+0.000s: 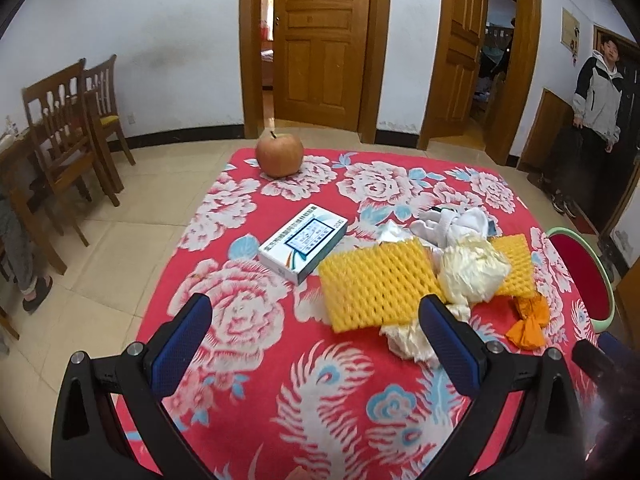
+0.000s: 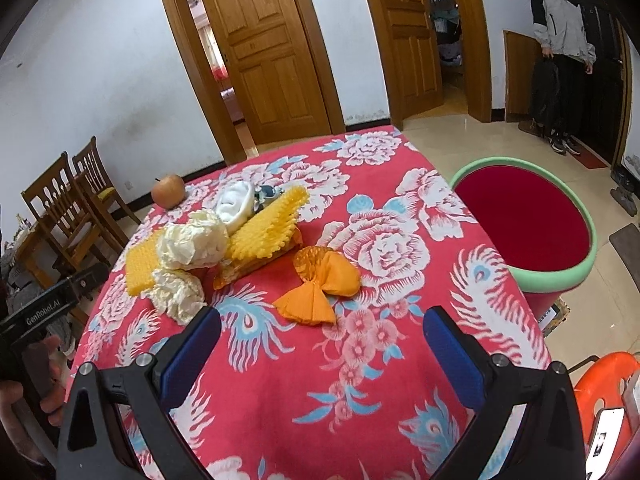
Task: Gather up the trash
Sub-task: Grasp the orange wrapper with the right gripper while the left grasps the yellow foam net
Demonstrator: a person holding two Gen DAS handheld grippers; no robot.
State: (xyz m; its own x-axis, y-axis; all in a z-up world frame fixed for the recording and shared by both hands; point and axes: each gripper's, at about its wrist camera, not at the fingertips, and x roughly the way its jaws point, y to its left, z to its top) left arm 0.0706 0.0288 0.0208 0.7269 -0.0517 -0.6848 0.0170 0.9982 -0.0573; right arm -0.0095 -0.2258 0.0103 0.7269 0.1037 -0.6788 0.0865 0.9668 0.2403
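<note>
Left gripper [image 1: 316,320]: jaws spread wide, nothing held, hovering over the table's near edge. Right gripper [image 2: 322,340]: jaws likewise wide, empty, above the near right corner.
Ahead of right gripper: orange crepe wrapper [image 2: 320,284], lying alone.
Towards table centre: yellow foam fruit net [image 1: 376,284], crumpled cream paper wads [image 1: 474,272], white cloth bundle [image 1: 460,220], heaped and touching.
Left of heap: small carton [image 1: 304,242]; apple [image 1: 279,153] at far edge.
Off the right edge: green-rimmed red bin [image 2: 532,228].
Judged step: opening approach, nothing collected yet. Next move: lower onto wrapper, close, carry to bin.
</note>
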